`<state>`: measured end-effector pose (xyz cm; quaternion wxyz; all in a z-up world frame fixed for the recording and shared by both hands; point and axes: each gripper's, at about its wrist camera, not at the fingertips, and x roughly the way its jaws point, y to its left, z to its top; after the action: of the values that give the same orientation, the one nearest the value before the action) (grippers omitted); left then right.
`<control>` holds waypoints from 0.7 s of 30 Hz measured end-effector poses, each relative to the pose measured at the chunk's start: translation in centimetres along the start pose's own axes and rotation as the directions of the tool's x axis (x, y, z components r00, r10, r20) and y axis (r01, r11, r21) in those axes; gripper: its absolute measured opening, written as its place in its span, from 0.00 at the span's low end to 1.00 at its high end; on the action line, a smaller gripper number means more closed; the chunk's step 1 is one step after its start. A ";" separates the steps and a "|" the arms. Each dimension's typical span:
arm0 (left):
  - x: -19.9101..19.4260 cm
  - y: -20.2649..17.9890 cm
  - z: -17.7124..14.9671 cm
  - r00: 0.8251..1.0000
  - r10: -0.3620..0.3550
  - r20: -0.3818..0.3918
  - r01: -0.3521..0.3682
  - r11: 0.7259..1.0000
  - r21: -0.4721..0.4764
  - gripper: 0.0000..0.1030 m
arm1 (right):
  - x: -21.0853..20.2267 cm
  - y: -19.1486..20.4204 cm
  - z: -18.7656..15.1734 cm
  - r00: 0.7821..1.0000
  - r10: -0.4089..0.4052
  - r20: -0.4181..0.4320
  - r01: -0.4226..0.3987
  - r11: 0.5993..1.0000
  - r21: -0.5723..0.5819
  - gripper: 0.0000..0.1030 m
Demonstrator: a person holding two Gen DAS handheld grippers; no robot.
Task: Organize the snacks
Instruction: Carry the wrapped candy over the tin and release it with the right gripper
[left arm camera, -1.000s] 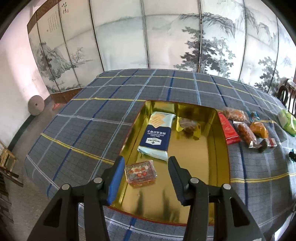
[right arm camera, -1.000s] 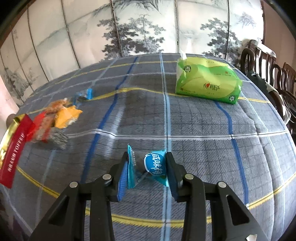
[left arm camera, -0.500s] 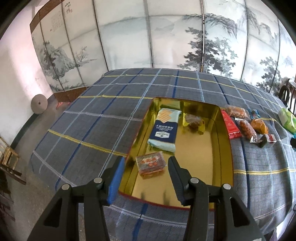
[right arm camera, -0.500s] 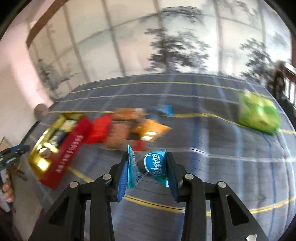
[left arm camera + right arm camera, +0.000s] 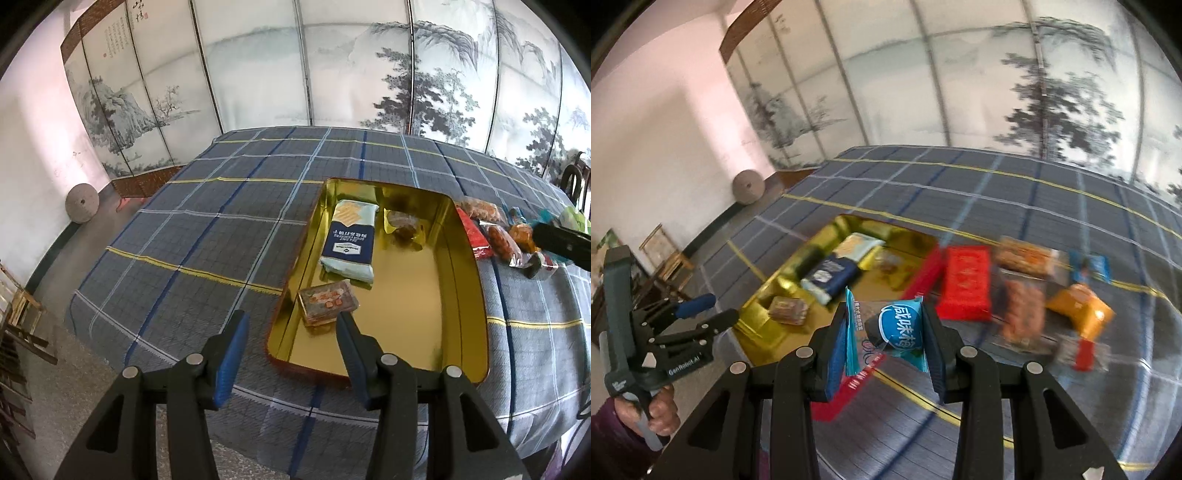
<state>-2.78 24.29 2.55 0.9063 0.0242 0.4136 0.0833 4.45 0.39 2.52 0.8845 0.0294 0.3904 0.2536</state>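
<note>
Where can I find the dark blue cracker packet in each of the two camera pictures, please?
Left wrist view: the dark blue cracker packet lies in the far left part of the gold tray, right of centre.
Right wrist view: the same packet lies blurred, left of centre, above the fingers.
Shared landmark: the gold tray.

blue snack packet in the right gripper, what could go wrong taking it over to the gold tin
The right gripper pinches the blue snack packet by its crinkly wrapper only, so it might slip out before reaching the gold tin. The left gripper hangs open at the tin's near corner, so the two grippers could bump. Three snacks, including the blue biscuit pack, fill the tin's left and far parts; a careless drop could land on them.
</note>
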 end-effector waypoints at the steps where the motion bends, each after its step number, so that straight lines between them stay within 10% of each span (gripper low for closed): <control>1: 0.1 -0.1 0.0 1.000 0.000 -0.002 0.000 1.000 -0.001 0.49 | 0.0 0.0 -0.2 1.000 0.010 -0.009 -0.010 1.000 -0.007 0.34; 21: 0.6 1.3 -0.4 0.999 -0.033 -0.030 0.032 0.999 -0.020 0.50 | 5.2 1.9 -0.7 0.990 -0.006 -0.142 -0.006 0.997 -0.080 0.34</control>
<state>-2.83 25.67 2.01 0.9013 0.0074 0.4269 0.0730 6.11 4.42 -1.02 0.8548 -0.0242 0.4422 0.2705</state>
